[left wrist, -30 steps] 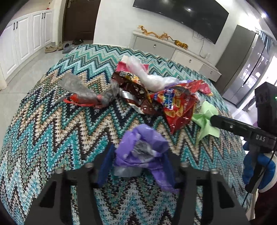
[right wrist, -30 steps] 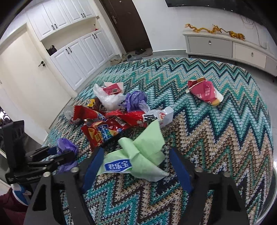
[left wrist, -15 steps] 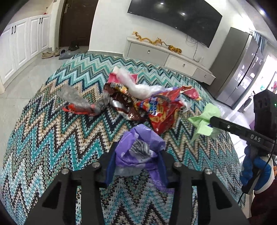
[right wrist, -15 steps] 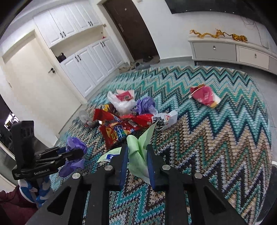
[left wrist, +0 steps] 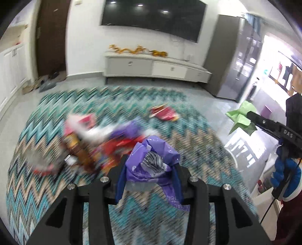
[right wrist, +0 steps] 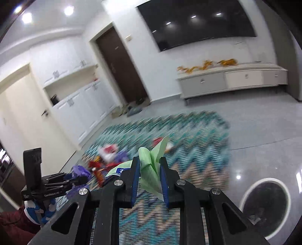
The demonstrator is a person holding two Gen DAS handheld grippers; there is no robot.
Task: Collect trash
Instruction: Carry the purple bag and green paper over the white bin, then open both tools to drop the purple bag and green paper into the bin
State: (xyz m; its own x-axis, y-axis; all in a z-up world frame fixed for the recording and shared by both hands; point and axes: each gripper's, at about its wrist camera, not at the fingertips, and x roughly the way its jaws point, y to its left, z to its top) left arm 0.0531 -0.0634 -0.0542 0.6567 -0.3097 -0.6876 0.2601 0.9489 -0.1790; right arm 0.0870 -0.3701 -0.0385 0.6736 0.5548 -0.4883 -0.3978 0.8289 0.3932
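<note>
My left gripper (left wrist: 150,167) is shut on a crumpled purple plastic bag (left wrist: 151,156) and holds it above the zigzag rug (left wrist: 37,188). My right gripper (right wrist: 150,165) is shut on a light green wrapper (right wrist: 151,164), also lifted off the rug (right wrist: 198,150). The right gripper with the green wrapper (left wrist: 241,116) shows at the right of the left wrist view. The left gripper with the purple bag (right wrist: 79,171) shows at the lower left of the right wrist view. A blurred pile of red, white and purple wrappers (left wrist: 90,143) lies on the rug.
A lone red wrapper (left wrist: 164,113) lies farther back on the rug. A round black bin (right wrist: 264,205) stands on the grey floor at the right. A low white cabinet (left wrist: 154,67) and a wall TV (left wrist: 151,17) are behind. White cupboards (right wrist: 75,105) line the left wall.
Both grippers have risen from the rug with their trash. The right gripper went from open around the green wrapper to shut on it. The views now look higher into the room.
</note>
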